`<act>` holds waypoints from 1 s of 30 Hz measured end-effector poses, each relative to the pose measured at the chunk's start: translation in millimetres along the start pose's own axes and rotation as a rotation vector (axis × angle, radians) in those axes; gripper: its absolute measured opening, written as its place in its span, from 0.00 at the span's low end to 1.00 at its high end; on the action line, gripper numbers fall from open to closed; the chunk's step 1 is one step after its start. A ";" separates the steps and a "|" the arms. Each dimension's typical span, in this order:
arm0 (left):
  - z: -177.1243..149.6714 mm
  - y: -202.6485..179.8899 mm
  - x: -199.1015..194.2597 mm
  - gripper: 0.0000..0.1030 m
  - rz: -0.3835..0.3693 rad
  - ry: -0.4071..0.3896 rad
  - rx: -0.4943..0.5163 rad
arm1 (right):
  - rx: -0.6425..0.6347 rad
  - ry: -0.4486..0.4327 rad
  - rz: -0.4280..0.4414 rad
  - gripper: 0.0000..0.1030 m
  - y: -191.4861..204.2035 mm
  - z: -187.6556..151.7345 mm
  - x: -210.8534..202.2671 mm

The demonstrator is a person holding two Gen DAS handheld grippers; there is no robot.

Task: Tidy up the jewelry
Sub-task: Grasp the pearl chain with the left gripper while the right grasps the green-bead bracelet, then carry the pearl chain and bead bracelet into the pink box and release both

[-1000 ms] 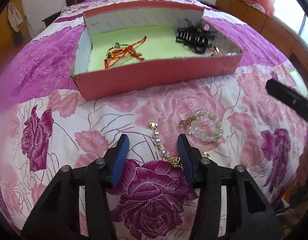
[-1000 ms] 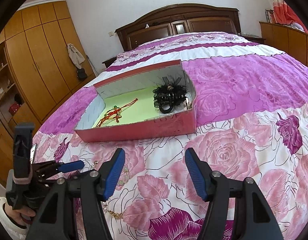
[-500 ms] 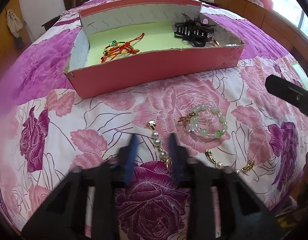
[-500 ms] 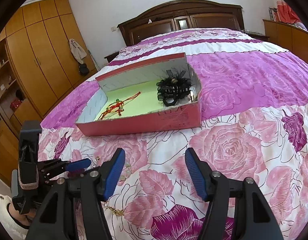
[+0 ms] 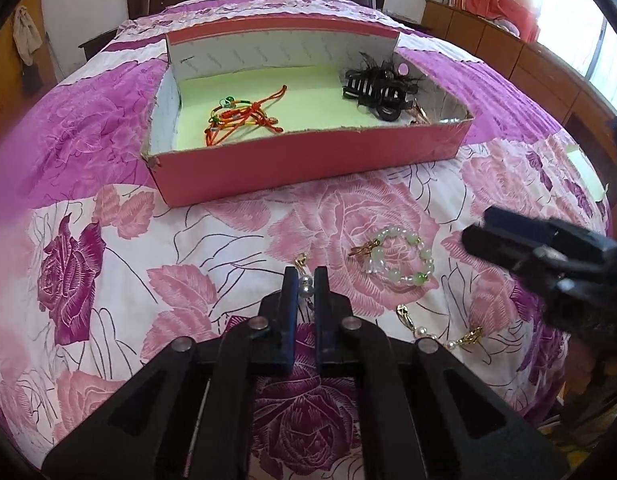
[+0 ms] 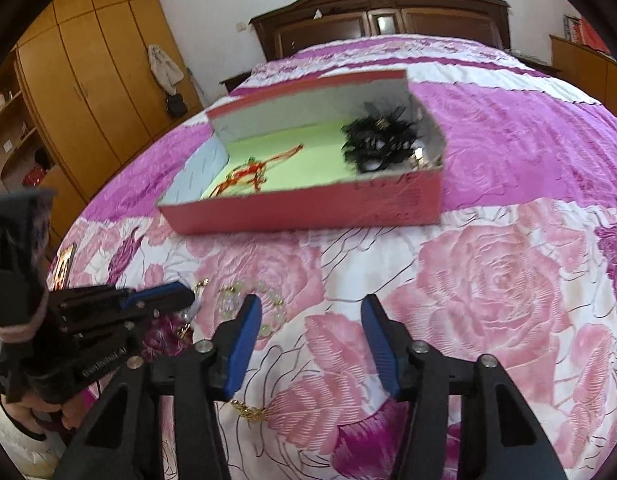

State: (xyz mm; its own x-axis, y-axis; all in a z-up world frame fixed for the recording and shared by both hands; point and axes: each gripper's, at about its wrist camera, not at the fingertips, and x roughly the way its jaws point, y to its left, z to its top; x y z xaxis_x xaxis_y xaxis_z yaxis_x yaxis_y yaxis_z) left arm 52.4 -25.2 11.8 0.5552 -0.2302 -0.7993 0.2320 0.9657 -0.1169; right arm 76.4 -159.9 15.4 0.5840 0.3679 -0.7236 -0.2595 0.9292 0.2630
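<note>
Left wrist view shows the pearl chain point(image 5: 306, 285) lying on the rose-print bedspread point(image 5: 88, 272), its white beads pinched between the blue pads of the left gripper point(image 5: 305, 280), whose fingers are drawn nearly together around it; a gold clasp end pokes out just past the fingertips. Just to the right of it lies a bead bracelet point(image 5: 400, 256) of white and green beads with a small gold charm, and nearer the camera on the right a second pearl piece with gold ends point(image 5: 436, 330) rests on the cloth. The right gripper point(image 6: 310, 316) hovers over the bedspread with its fingers spread wide and nothing between them; from the left wrist camera it appears as a dark shape beside the bracelet. Farther up the bed sits the pink box point(image 5: 308, 156) with a pale green floor, well apart from the loose pieces. Inside it, a red and orange cord bracelet point(image 5: 240, 114) lies toward the left and a black hair claw point(image 5: 380, 88) with feathery trim sits in the right corner. Behind the bed stand a dark wooden headboard point(image 6: 384, 8) and, to the left, an orange-brown wardrobe point(image 6: 92, 72).
</note>
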 end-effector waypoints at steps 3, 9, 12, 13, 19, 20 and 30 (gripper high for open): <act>1.4 3.0 -3.5 0.00 -0.009 -0.005 -0.011 | -0.011 0.030 0.002 0.46 4.6 -0.9 9.7; 4.0 7.0 -9.9 0.00 -0.033 -0.019 -0.035 | -0.050 0.080 0.007 0.37 15.8 1.5 31.3; 5.7 8.7 -10.3 0.00 -0.043 -0.019 -0.043 | -0.078 0.100 -0.022 0.25 20.7 1.1 41.8; 6.5 9.4 -10.3 0.00 -0.046 -0.019 -0.045 | -0.085 0.103 -0.027 0.20 21.4 0.5 43.8; 15.5 14.8 -14.1 0.00 -0.066 -0.028 -0.056 | -0.094 0.073 -0.014 0.09 21.9 1.7 35.8; 17.8 16.0 -15.4 0.00 -0.069 -0.032 -0.060 | -0.089 0.062 -0.007 0.09 21.4 3.0 31.7; 48.2 25.2 -44.7 0.00 -0.050 -0.113 -0.048 | -0.115 -0.105 0.005 0.09 27.9 26.2 -17.0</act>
State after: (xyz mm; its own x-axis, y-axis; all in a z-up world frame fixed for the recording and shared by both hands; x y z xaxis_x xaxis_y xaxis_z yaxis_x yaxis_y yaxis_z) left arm 71.9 3.6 73.0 0.6313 -0.2874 -0.7204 0.2247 0.9568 -0.1847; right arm 79.4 -139.3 51.8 0.6581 0.3801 -0.6500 -0.3455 0.9194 0.1878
